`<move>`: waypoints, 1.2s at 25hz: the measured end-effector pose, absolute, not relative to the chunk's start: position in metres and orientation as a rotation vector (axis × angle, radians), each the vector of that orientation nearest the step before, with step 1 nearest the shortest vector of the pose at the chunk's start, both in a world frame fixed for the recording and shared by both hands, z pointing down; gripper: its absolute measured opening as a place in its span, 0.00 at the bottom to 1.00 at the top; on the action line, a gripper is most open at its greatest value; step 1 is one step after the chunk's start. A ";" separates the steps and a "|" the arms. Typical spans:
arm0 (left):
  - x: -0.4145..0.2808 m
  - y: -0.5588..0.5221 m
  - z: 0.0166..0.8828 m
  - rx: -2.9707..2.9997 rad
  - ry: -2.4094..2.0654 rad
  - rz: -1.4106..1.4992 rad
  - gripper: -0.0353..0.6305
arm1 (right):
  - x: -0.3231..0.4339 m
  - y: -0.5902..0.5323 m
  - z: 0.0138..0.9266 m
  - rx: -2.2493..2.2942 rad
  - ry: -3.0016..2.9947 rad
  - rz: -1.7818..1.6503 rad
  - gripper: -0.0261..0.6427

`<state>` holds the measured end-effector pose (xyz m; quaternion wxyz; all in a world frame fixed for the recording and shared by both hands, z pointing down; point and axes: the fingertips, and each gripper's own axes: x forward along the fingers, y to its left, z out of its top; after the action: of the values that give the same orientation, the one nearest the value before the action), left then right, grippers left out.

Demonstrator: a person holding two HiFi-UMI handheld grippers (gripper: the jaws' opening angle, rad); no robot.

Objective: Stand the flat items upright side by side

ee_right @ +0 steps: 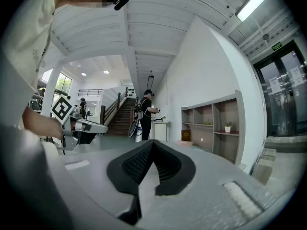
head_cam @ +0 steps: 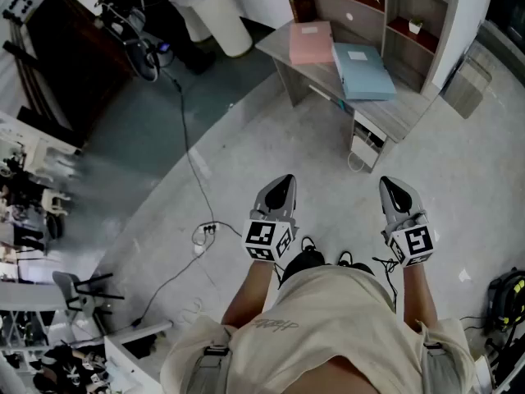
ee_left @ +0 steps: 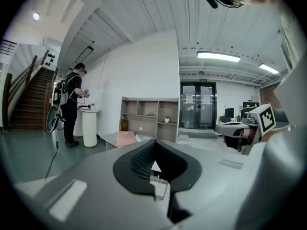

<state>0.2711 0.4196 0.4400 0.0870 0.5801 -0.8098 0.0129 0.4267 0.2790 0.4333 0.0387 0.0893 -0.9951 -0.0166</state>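
Left gripper (head_cam: pixel 280 189), right gripper (head_cam: pixel 397 191): jaws closed, empty, well short of surface (head_cam: pixel 404 113). Pink folder (head_cam: pixel 311 42), blue folder (head_cam: pixel 362 72) lie flat there. Best approach: step closer, open jaws early, pinch a free edge.

- Pink folder (head_cam: pixel 312 42) lying flat on grey desk (head_cam: pixel 397 113), far across floor, cover facing up, small pale label near its far edge.
- Blue folder (head_cam: pixel 362 71) lying flat on same desk, just right of pink folder, long sides running roughly parallel; touching or not, cannot tell.
- Blue folder looking thicker, white label on its far half, near end reaching closer than pink folder's.
- Neither standing upright.
- Both resting just in front of shelf unit (head_cam: pixel 385 11).
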 end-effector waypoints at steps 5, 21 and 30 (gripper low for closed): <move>0.251 0.422 0.438 1.734 -2.411 0.041 0.07 | 0.408 0.284 0.428 0.264 -3.078 -0.023 0.04; 0.197 0.437 0.457 1.793 -2.318 -0.019 0.33 | 0.353 0.302 0.432 0.323 -3.080 0.050 0.04; 0.163 0.446 0.471 1.870 -2.227 -0.101 0.34 | 0.321 0.312 0.444 0.423 -3.053 0.183 0.04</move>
<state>0.1627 0.4458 0.4707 0.1157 0.6385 -0.7601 -0.0345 0.3206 0.3119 0.4437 0.0269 0.1371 -0.9884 0.0593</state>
